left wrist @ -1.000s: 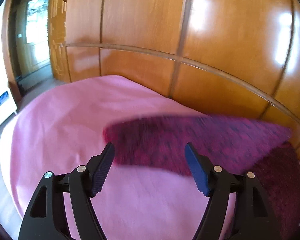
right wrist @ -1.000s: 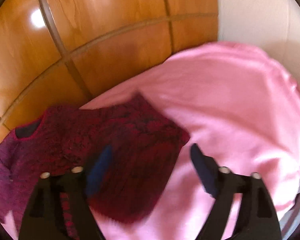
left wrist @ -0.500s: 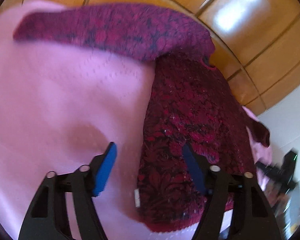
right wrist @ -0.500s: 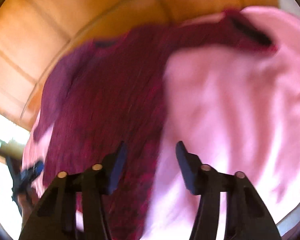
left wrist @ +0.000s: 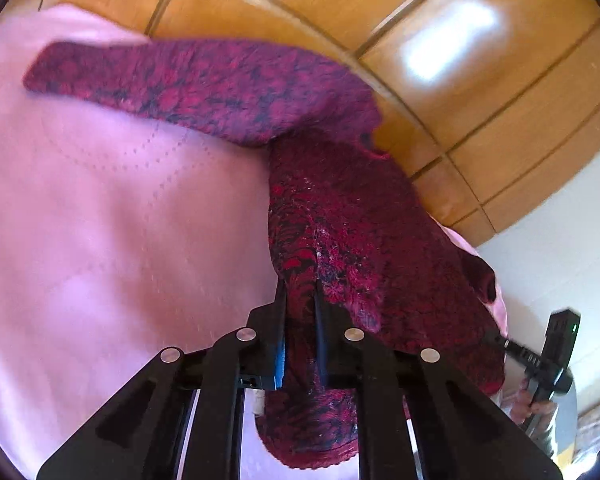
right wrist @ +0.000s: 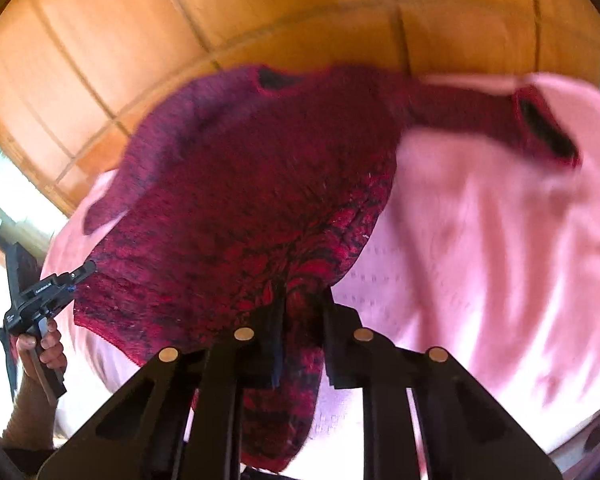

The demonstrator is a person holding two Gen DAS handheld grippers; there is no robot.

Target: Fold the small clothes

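A small dark red knitted sweater (left wrist: 340,216) with a black pattern lies spread on a pink bed cover (left wrist: 100,220); it also shows in the right wrist view (right wrist: 240,184). My left gripper (left wrist: 300,300) is shut on the sweater's bottom hem at one corner. My right gripper (right wrist: 302,300) is shut on the hem at the other corner. One sleeve (left wrist: 188,80) stretches out to the far left, the other sleeve (right wrist: 500,120) to the far right. Each gripper appears in the other's view, the right one (left wrist: 540,356) and the left one (right wrist: 40,300).
A glossy wooden headboard (left wrist: 380,20) stands right behind the sweater's collar (right wrist: 276,78). A white wall (left wrist: 560,240) is beside the bed. The pink cover (right wrist: 500,260) extends on both sides of the sweater.
Both grippers were open above the bed and the sweater. They came down to the sweater's bottom hem and closed on it, one at each corner.
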